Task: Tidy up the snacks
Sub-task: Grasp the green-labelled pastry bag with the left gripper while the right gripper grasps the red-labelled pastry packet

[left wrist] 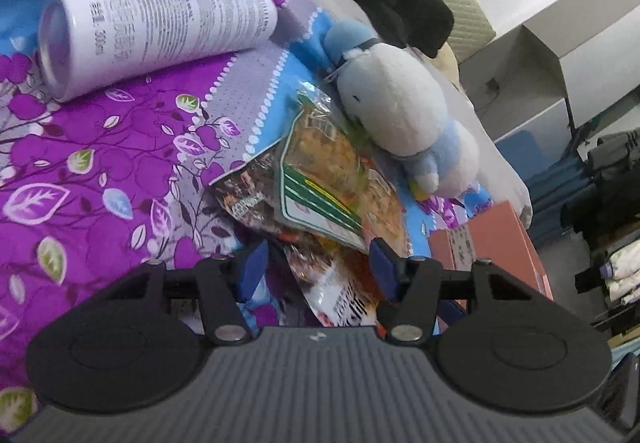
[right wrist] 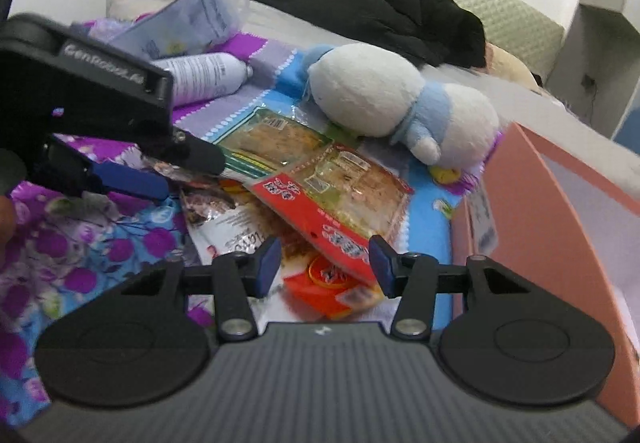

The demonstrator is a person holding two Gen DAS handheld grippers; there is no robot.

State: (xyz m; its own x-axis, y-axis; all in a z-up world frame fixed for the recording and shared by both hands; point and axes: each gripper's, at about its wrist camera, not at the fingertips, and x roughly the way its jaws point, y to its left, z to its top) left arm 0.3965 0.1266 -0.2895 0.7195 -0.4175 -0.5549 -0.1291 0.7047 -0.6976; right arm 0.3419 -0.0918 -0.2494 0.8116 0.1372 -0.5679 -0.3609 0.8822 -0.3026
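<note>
step: reach for snacks | left hand-held gripper (left wrist: 316, 267) released, empty | right hand-held gripper (right wrist: 324, 263) released, empty | snack packets (right wrist: 332, 199) piled on bed just ahead of both | pink box (right wrist: 552, 211) right of them | tip: pinch one packet edge only

"300ml" on the white bottle (left wrist: 160, 31); "gen…" on the left hand-held gripper (right wrist: 188, 167)

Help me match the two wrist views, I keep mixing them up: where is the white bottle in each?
Left wrist: white bottle lies on its side at upper left, large, on the floral sheet.
Right wrist: bottle lies left of centre, smaller, partly behind the left gripper.
Shared landmark: the plush toy to its right.
</note>
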